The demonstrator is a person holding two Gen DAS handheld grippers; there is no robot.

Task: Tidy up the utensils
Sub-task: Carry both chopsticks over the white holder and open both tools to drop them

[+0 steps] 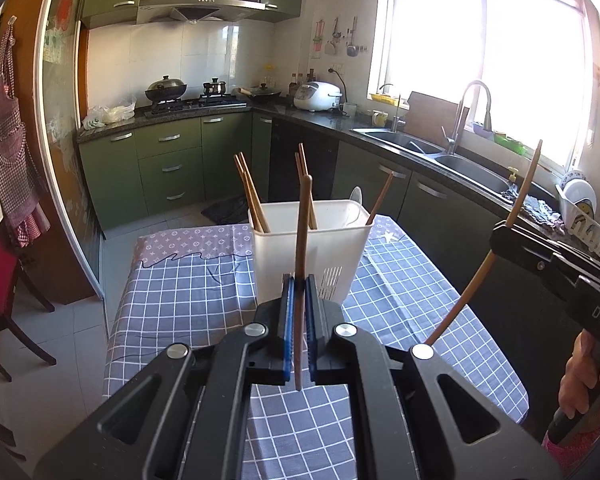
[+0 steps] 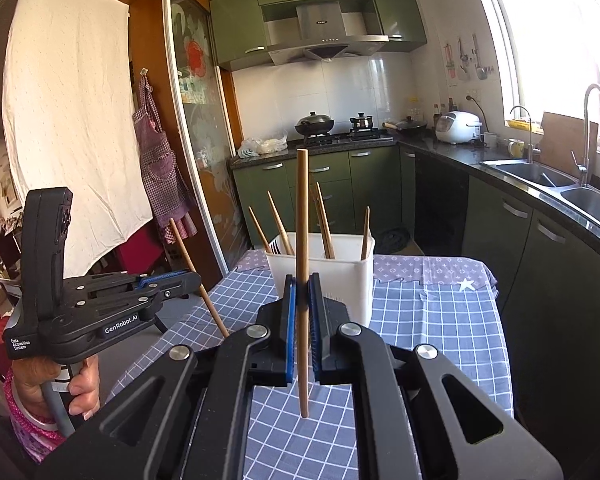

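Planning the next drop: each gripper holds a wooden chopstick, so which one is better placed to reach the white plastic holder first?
Probably the left gripper: its chopstick lines up with the white plastic holder, while the right gripper sits off to the side.

Table [image 1: 172, 304] w/ checked cloth [image 2: 440, 320]; white utensil holder [image 1: 308, 248] on it.

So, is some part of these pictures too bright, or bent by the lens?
Left wrist view: the window is blown out white, and the door frame curves strongly. Right wrist view: the window glares less, and the white utensil holder stays sharp.
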